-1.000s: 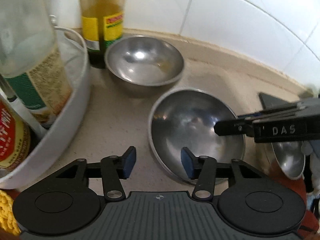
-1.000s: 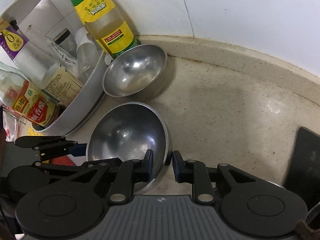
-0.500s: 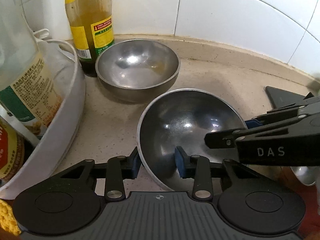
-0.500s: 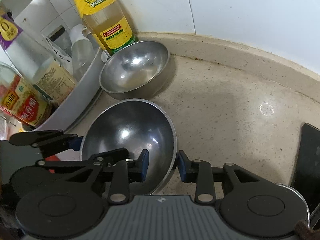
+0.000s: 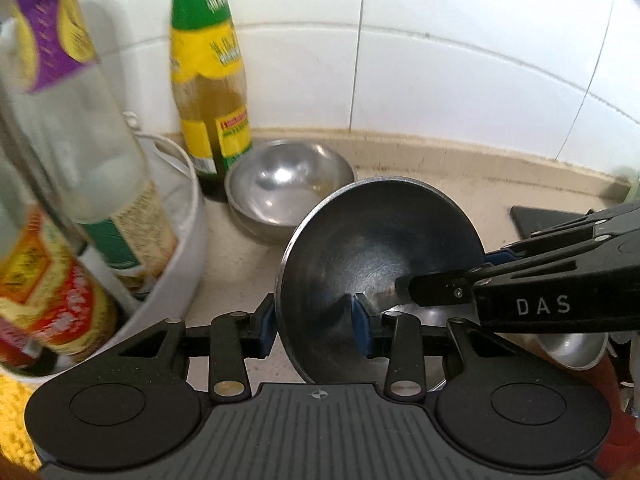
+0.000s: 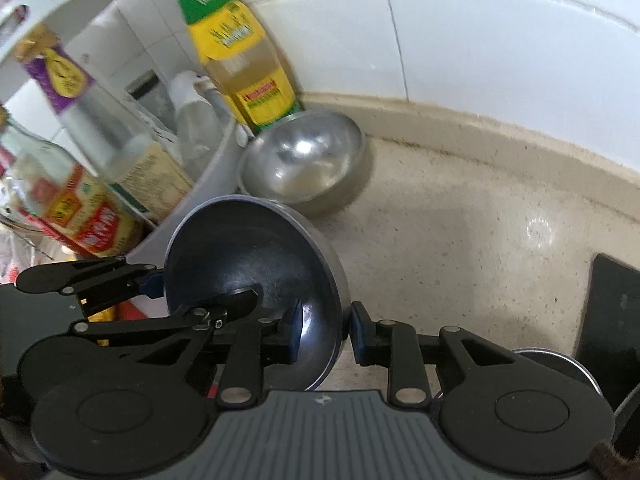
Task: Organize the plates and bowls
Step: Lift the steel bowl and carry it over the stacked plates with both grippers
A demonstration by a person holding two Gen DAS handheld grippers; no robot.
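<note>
**Steel bowl pinched at both rims, tipped above the counter**

The larger steel bowl [image 5: 380,264] is off the counter [image 6: 460,240] and tilted, its dark inside facing both cameras. Two grippers hold it by opposite edges. The left gripper [image 5: 316,326] has its blue pads clamped across the rim, one pad outside the wall, one inside; fully pinched on the metal. The right gripper [image 6: 324,330] straddles the opposite rim, one pad inside, one outside; its jaws are closing at this moment with the wall between them, and the pads look pressed to it.

Just beyond, a smaller steel bowl [image 5: 288,184] sits upright on the counter, touching or nearly touching a yellow-labelled oil bottle [image 5: 210,92] at the tiled wall. Left of that, a white tub [image 5: 188,240] packed with sauce bottles. Another steel rim [image 6: 560,364] shows low on the right, near a dark flat object [image 6: 616,312].

Likely step: nesting the held bowl with the smaller one.

Risks, judged from here:
- Thin, slick rim under small pads; the bowl could swing or slip out if either grip eases.
- Two hands on one rigid bowl; uneven motion could twist it free.
- The far edge could clip the oil bottle or the tub when moving towards the small bowl.
- The larger bowl will not seat inside the smaller; it could rock off.
</note>
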